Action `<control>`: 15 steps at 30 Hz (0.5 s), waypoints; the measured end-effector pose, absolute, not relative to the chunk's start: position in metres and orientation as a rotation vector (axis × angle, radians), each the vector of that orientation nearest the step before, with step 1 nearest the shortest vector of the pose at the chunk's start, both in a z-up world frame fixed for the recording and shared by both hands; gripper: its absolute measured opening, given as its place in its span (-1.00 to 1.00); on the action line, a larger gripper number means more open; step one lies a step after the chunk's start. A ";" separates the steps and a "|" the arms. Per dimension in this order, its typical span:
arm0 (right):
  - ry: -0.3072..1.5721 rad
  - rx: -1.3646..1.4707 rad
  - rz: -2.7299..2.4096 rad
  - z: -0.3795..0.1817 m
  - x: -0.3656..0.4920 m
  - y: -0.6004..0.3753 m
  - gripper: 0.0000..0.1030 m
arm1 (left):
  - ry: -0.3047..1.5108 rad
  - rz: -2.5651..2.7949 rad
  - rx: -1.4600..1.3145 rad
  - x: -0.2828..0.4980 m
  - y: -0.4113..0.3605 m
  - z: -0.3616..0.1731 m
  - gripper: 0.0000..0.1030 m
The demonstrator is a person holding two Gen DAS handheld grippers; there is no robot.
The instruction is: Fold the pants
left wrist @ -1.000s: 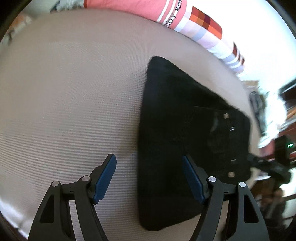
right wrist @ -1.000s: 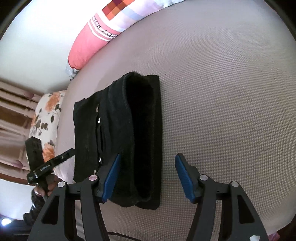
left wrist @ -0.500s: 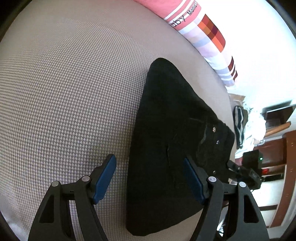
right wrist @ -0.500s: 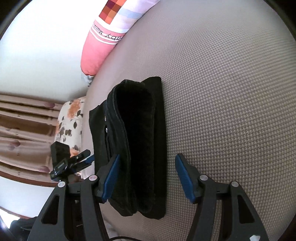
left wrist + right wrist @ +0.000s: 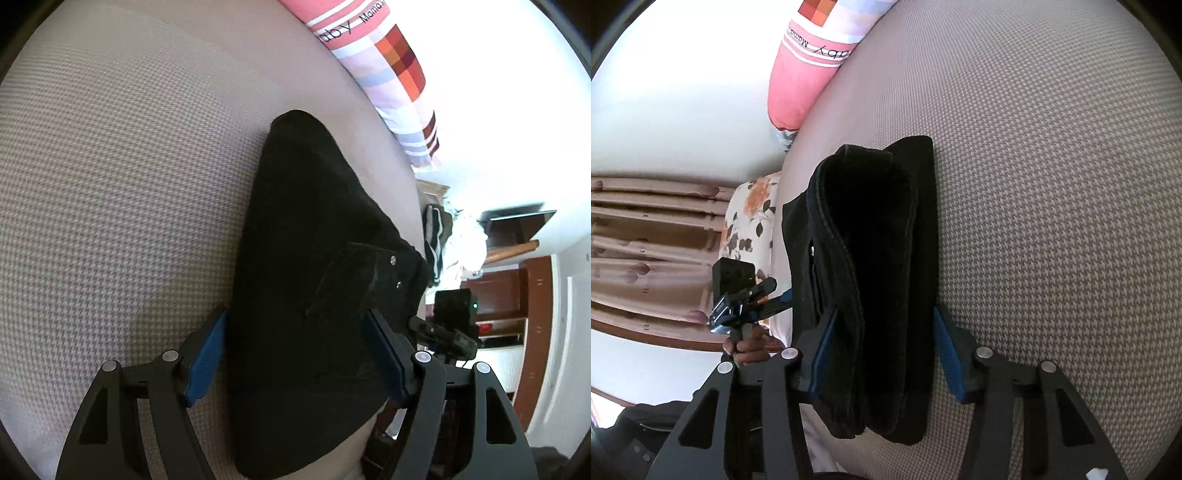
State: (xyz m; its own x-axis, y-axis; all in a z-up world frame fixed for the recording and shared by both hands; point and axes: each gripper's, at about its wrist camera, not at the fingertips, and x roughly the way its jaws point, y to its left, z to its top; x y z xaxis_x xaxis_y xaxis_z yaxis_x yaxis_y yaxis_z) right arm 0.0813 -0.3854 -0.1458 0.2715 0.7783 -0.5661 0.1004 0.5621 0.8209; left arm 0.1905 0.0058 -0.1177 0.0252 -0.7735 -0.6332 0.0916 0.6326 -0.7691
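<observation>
Black pants are folded into a thick stack on the bed. Left tool and right tool both gape wide, straddling the stack's near end. Pink striped pillow at the far edge.

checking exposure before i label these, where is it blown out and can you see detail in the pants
Left wrist view: the upper right behind the pillow is blown white; the pants read near-solid black, only rivets showing. Right wrist view: the upper left is washed out; the pants show seam lines, folds dark. Fisheye bends the bed in both.
</observation>
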 end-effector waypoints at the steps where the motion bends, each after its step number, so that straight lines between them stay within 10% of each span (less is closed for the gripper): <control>1: 1.237 0.892 0.549 -0.146 0.081 -0.388 -0.12 | 1.398 -0.749 -0.631 0.191 0.004 -0.118 0.42; 15: 1.225 0.910 0.583 -0.151 0.100 -0.384 -0.24 | 1.386 -0.807 -0.608 0.192 0.018 -0.121 0.20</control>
